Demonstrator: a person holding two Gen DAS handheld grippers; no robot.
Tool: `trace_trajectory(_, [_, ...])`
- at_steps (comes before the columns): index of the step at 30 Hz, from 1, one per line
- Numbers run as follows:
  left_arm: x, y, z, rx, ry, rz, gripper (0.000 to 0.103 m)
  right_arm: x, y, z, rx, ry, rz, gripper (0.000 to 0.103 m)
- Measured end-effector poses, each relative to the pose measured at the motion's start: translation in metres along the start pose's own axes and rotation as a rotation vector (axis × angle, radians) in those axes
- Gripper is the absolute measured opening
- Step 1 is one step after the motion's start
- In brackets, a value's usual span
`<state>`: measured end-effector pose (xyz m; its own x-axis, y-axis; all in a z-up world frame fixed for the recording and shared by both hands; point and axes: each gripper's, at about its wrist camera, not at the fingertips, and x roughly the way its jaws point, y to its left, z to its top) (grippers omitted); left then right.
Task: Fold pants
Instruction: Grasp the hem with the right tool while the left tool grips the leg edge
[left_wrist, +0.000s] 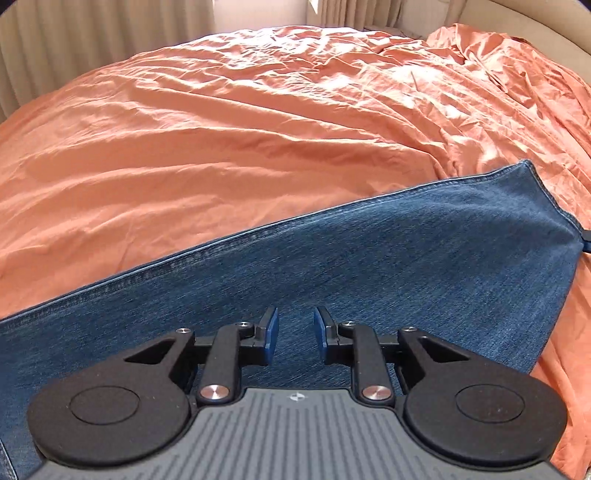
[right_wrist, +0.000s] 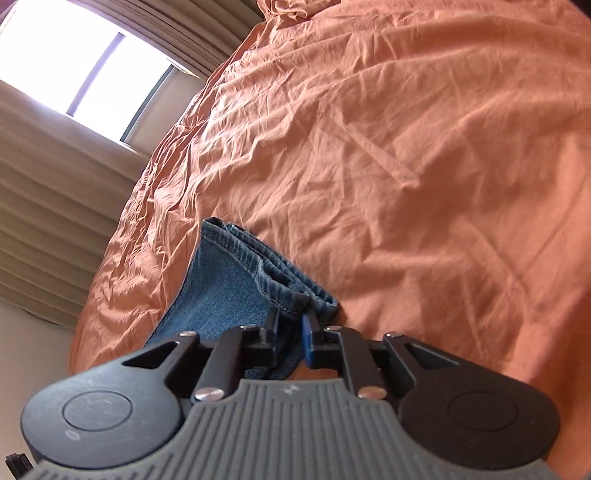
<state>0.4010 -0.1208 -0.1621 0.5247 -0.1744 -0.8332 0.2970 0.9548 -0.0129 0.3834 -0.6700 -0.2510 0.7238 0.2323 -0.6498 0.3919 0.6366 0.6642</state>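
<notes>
Currently my right gripper (right_wrist: 295, 323) is clamped on the stacked hems of the jeans (right_wrist: 236, 280), presumably to carry them over. My left gripper (left_wrist: 295, 334), jaws narrowly apart and empty, hovers above the denim lying near the bed's (left_wrist: 221, 129) near edge.
</notes>
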Motion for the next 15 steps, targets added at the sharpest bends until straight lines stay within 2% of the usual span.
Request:
trace_trajectory(1, [0.003,-0.005,0.002,0.009,0.001,-0.017,0.026,-0.005,-0.002,0.0,0.015,-0.004,0.013,0.045])
trace_trajectory(5, [0.009,-0.021,0.003,0.006,-0.002,-0.089,0.026,0.002,-0.018,-0.004,0.128,0.04,0.065,0.049])
trace_trajectory(9, [0.016,-0.043,-0.009,0.037,0.052,-0.171,0.026,0.023,-0.033,-0.009,0.23,0.052,0.109,0.048])
trace_trajectory(11, [0.019,-0.054,-0.02,0.043,0.089,-0.21,0.024,0.03,-0.042,-0.008,0.287,0.039,0.147,0.044])
trace_trajectory(15, [0.017,-0.072,-0.042,0.051,0.115,-0.248,0.015,0.035,-0.057,-0.009,0.4,0.025,0.214,0.031])
